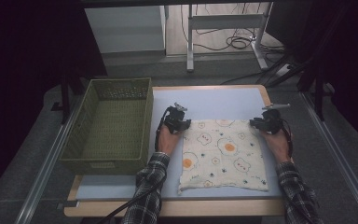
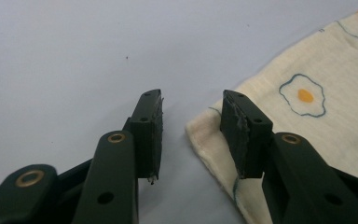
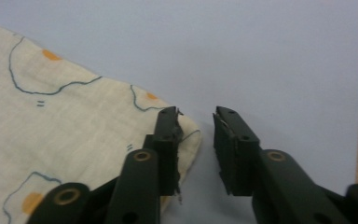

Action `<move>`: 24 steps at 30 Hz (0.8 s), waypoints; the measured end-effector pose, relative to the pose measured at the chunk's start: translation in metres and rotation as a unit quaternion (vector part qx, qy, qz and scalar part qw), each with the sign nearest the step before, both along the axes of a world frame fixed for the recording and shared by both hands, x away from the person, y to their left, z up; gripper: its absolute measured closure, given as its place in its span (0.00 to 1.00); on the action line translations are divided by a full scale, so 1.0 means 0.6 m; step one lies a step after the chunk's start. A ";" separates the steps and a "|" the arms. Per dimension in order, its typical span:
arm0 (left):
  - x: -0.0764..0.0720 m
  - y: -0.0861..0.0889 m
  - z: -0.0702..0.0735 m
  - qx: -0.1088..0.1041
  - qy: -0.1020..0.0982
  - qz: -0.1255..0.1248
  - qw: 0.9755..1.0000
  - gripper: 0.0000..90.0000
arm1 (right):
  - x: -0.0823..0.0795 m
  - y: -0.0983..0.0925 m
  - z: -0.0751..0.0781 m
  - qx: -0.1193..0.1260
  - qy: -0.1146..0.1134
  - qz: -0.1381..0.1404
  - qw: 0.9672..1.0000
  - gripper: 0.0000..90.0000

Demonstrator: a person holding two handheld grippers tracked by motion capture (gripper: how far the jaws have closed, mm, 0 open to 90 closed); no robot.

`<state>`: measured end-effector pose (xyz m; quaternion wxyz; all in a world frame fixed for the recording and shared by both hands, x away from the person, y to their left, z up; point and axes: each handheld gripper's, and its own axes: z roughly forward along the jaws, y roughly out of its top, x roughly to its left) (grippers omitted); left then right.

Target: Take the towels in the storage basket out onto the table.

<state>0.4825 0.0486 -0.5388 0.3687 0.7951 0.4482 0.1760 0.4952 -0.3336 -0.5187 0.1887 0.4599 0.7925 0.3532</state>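
A cream cloth printed with fried eggs and small bear faces lies spread flat on the pale blue counter, filling its right half from the centre toward five o'clock. A plaid-sleeved person holds one set of tongs at each of the cloth's two far corners.

The left tongs sit at the cloth's eleven o'clock corner. In the left gripper view the left tongs stand apart with a clear gap: one jaw rests over bare counter, the other lies over the cloth's edge, and the rounded corner of the cloth sits in the gap, unpinched.

The right tongs sit at the cloth's one o'clock corner. In the right gripper view the right tongs are likewise apart: one jaw lies over the cloth at its corner, the other over bare counter just beyond the hem. Nothing is pressed between the pads.

A green woven basket stands at nine o'clock from the cloth, just beside the counter's left edge, well apart from both tongs.
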 end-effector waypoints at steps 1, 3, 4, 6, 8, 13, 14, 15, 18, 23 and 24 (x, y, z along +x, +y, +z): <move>-0.001 0.001 0.000 -0.005 0.004 -0.003 1.000 0.70 | -0.001 0.002 0.001 0.001 0.005 0.002 1.000 0.90; -0.004 0.000 0.000 -0.007 0.007 -0.007 1.000 0.74 | -0.004 0.007 0.003 0.000 0.012 0.004 1.000 0.95; -0.004 0.000 0.000 -0.007 0.007 -0.007 1.000 0.80 | -0.005 0.009 0.004 -0.003 0.015 0.004 1.000 0.96; -0.009 -0.003 0.003 -0.011 0.016 -0.015 1.000 0.93 | -0.006 0.011 0.008 -0.008 0.022 0.004 1.000 0.97; -0.013 -0.007 0.005 0.005 0.006 -0.015 1.000 0.96 | -0.007 0.012 0.011 -0.009 0.024 0.001 1.000 0.97; -0.007 0.002 0.025 0.010 -0.029 0.018 0.999 0.97 | -0.004 0.009 0.039 0.001 -0.002 -0.007 1.000 0.98; -0.007 0.004 0.034 0.008 -0.037 0.020 0.999 0.97 | -0.003 0.010 0.047 0.006 -0.004 -0.008 1.000 0.98; -0.008 0.005 0.042 0.004 -0.042 0.021 0.999 0.97 | -0.003 0.012 0.054 0.009 -0.008 -0.007 1.000 0.98; -0.017 0.005 0.058 0.008 -0.049 0.014 0.999 0.97 | -0.009 0.016 0.069 0.003 -0.018 0.000 1.000 0.98; -0.044 0.010 0.074 -0.004 -0.059 0.012 0.998 0.97 | -0.035 0.004 0.079 0.013 -0.025 0.008 1.000 0.97; -0.050 0.010 0.076 -0.004 -0.060 0.009 0.998 0.97 | -0.042 0.000 0.081 0.019 -0.027 0.010 0.999 0.97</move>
